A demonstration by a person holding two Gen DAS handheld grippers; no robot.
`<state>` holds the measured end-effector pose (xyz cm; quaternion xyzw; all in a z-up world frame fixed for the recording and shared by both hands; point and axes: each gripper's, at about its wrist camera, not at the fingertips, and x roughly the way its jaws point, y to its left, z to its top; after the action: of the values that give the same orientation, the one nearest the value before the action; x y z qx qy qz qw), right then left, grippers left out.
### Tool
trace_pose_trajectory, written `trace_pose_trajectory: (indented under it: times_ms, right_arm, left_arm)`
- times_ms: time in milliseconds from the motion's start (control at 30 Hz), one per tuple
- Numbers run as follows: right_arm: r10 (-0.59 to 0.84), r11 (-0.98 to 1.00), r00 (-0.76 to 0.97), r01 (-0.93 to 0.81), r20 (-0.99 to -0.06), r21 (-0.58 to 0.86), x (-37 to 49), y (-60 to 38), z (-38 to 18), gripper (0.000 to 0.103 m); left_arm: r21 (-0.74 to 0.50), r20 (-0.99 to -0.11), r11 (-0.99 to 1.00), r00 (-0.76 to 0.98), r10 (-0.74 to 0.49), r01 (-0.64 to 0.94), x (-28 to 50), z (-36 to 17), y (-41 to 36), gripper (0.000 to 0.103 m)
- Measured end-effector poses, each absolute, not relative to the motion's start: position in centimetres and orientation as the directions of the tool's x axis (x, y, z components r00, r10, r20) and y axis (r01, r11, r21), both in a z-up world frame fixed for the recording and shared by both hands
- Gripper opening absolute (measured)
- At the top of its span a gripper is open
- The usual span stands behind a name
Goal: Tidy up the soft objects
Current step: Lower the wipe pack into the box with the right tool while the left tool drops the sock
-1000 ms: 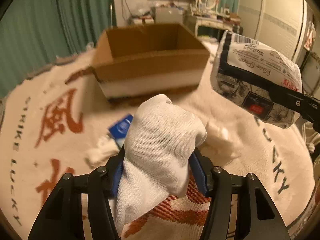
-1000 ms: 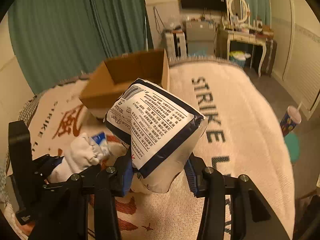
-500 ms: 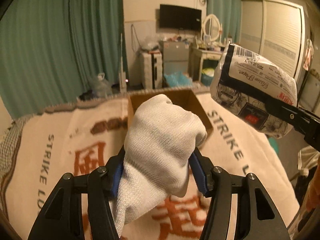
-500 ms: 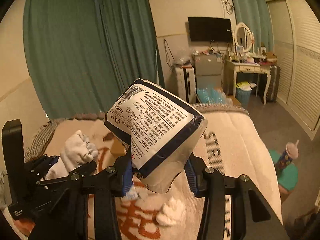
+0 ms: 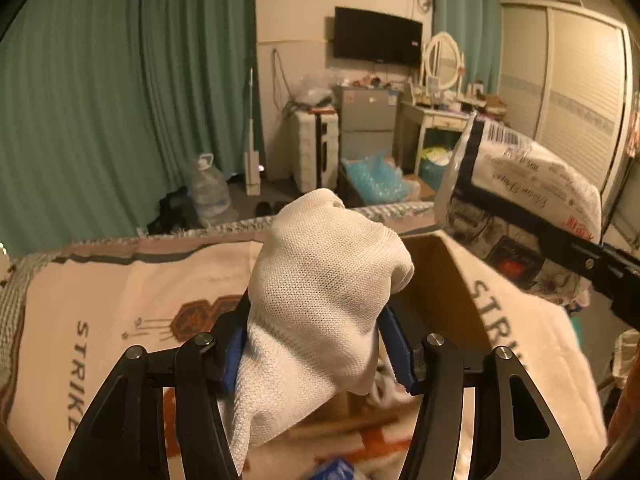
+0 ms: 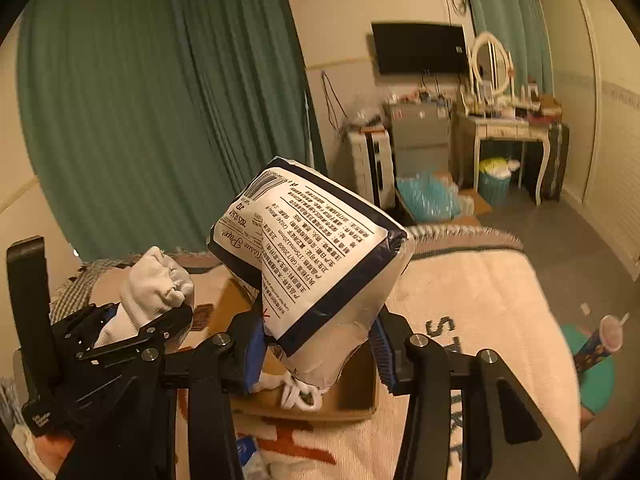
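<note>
My left gripper (image 5: 316, 344) is shut on a white knitted cloth (image 5: 320, 296) and holds it up over the near edge of the open cardboard box (image 5: 440, 288). My right gripper (image 6: 316, 344) is shut on a white and navy tissue pack (image 6: 316, 256), held above the same box (image 6: 352, 396). The pack also shows at the right of the left wrist view (image 5: 520, 208). The left gripper with its cloth (image 6: 156, 292) shows at the left of the right wrist view. A white soft item (image 6: 300, 392) lies inside the box.
The box sits on a cream blanket (image 5: 120, 300) with orange and grey lettering covering a bed. A blue packet (image 6: 246, 452) lies on the blanket in front of the box. Beyond the bed are green curtains (image 5: 100, 100), a dresser (image 6: 508, 128) and a cup (image 6: 604, 336) on a teal stool.
Both grippers have lifted and moved forward with their loads, from in front of the box to above it. The views tilted upward, so the room shows behind. Both grips are unchanged.
</note>
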<state>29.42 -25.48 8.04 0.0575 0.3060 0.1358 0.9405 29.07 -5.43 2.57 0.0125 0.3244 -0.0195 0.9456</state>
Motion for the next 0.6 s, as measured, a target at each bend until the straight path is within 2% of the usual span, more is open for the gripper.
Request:
trace_pose_trajectory:
  times_ms: [267,433,500,600]
  right_arm:
    - [0.28,0.96,0.699,-0.204,-0.658,0.192,35.7,-24.8,-0.2,0.045]
    - [0.293,0.956,0.685,-0.219,-0.667,0.195,36.6,-25.0,-2.6,0.045]
    - [0.301,0.954,0.692,-0.23,-0.656,0.195,36.5,-24.9,-2.8,0.048]
    - [0.299,0.954,0.699,-0.234,-0.65,0.188,35.8,-25.0,-2.5,0.057]
  left_arm:
    - [0.028,-0.654,0.996,0.755,-0.049,0.09,33.8,-2.0,-6.5,0.057]
    - [0.054,-0.657,0.992,0.752,-0.052,0.116,34.1,-3.4,-7.8,0.057]
    - [0.073,-0.635,0.988,0.77,-0.059,0.136,33.8,-3.4,-8.3,0.062]
    - [0.093,-0.632,0.985,0.773,-0.053,0.144,33.1,-3.1,-8.7,0.069]
